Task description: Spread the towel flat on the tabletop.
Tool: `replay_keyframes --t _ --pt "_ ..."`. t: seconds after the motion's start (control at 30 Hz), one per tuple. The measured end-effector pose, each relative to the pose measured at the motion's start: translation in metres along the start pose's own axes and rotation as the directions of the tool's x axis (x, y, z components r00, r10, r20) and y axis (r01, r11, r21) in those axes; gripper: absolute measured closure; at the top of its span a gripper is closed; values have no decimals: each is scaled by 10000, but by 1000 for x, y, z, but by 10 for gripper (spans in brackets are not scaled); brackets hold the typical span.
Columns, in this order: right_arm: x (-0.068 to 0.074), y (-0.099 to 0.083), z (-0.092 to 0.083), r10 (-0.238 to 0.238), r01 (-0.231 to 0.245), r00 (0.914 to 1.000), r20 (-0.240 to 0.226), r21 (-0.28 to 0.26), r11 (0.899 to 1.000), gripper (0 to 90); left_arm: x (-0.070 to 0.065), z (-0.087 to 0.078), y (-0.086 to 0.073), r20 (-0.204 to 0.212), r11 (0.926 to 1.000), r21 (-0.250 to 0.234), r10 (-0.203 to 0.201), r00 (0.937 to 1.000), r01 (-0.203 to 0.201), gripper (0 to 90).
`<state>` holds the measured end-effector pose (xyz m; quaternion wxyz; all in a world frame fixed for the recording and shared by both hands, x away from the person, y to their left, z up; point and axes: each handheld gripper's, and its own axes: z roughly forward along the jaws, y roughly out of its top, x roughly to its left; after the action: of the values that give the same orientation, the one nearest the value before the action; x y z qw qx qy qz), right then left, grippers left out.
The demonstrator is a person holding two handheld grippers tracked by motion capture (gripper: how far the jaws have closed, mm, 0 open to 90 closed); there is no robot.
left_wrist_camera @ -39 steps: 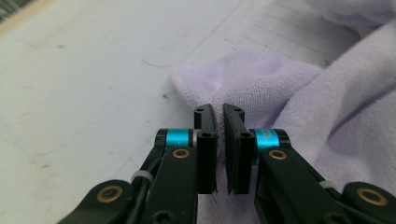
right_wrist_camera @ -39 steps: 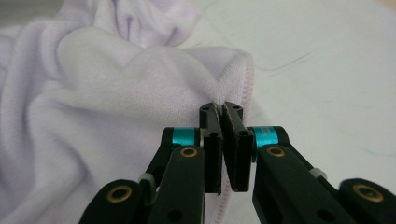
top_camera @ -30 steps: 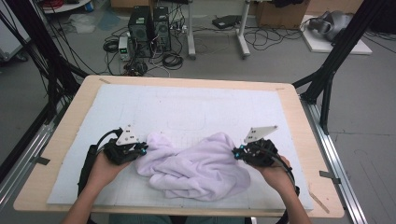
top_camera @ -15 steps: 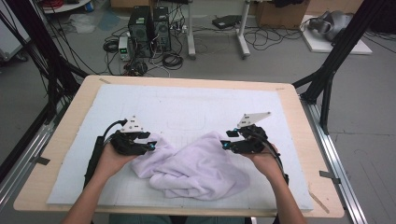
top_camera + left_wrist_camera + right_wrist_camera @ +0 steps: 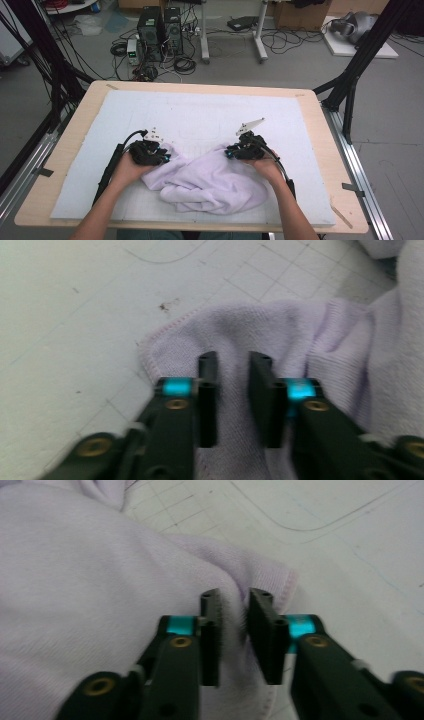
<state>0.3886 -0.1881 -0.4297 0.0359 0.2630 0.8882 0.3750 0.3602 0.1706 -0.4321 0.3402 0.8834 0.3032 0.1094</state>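
Note:
A crumpled pale purple cloth (image 5: 210,182) lies on the white mat (image 5: 210,115) near the table's front edge. My left gripper (image 5: 162,156) is at the cloth's left corner, my right gripper (image 5: 229,151) at its upper right corner. In the left gripper view the jaws (image 5: 232,360) stand a narrow gap apart with the hemmed cloth corner (image 5: 280,325) between them; they have just been closing. In the right gripper view the jaws (image 5: 234,596) have also just been closing, with a raised fold of the cloth (image 5: 75,580) pinched in the narrow gap.
The mat carries a faint grid and drawn outlines and covers most of the wooden table (image 5: 65,150). Black frame posts (image 5: 350,85) stand at the table's sides. Computers and cables (image 5: 160,30) sit on the floor beyond the far edge.
Both hands have moved inward toward the table's middle and slightly away from the person. The cloth has bunched narrower between them. Both grippers sit at new spots on its edge.

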Motion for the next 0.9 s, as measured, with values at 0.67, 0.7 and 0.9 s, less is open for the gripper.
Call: replay_keyframes --t 0.67,0.7,0.9 --pt "35 -5 -117 -263 733 9687 2469 -1833 9803 826 5 -53 18 -1446 9695 -2429 -687 9871 319 879" --pt "38 -12 -114 -251 646 9708 2387 -1591 9851 825 4 -51 16 -1427 9739 -2253 -617 9878 282 878" --pt "42 -49 -84 -70 53 9937 1115 156 9999 748 2 -33 7 -888 9906 -1147 -853 9924 748 662"
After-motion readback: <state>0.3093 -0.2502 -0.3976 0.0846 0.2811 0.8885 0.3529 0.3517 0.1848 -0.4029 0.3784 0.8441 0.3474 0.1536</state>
